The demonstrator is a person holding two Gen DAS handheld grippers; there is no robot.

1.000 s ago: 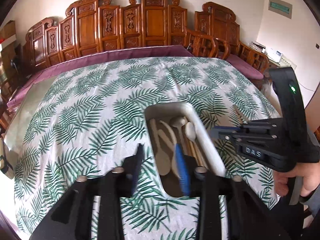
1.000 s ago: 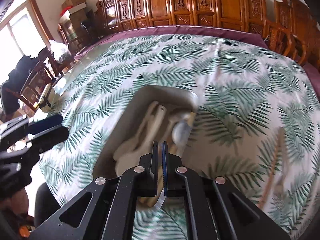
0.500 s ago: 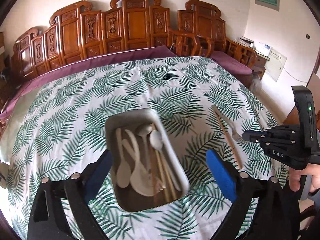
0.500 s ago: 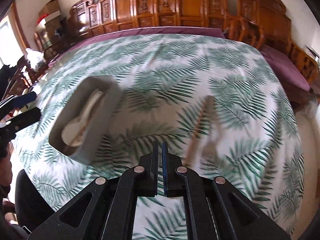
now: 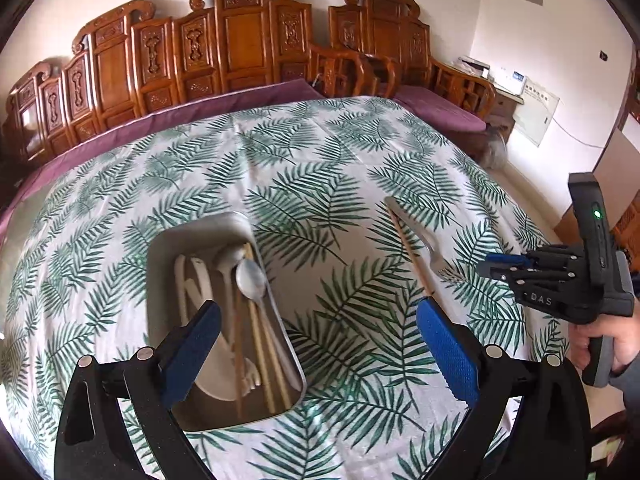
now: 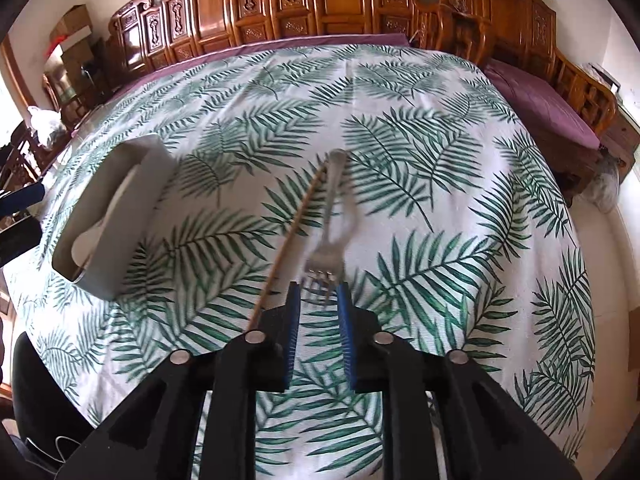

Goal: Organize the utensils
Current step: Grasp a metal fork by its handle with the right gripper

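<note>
A metal tray (image 5: pixel 160 272) on the palm-leaf cloth holds white spoons, a metal spoon (image 5: pixel 250 278) and chopsticks. It also shows in the right wrist view (image 6: pixel 132 172). A metal fork (image 6: pixel 334 220) and one wooden chopstick (image 6: pixel 288 240) lie on the cloth to the tray's right; they also show in the left wrist view, fork (image 5: pixel 416 236), chopstick (image 5: pixel 412 258). My left gripper (image 5: pixel 320 344) is wide open and empty, above the tray's near right corner. My right gripper (image 6: pixel 317 300) is partly open and empty, its tips just short of the fork's tines.
The round table's cloth (image 6: pixel 420 92) drops off at the edges on all sides. Carved wooden chairs (image 5: pixel 240 40) with purple cushions ring the far side. A hand holds the right gripper (image 5: pixel 560 284) at the table's right edge.
My left gripper has opened wide and pulled back from the tray. My right gripper has swung right from the tray to the fork and has opened a little.
</note>
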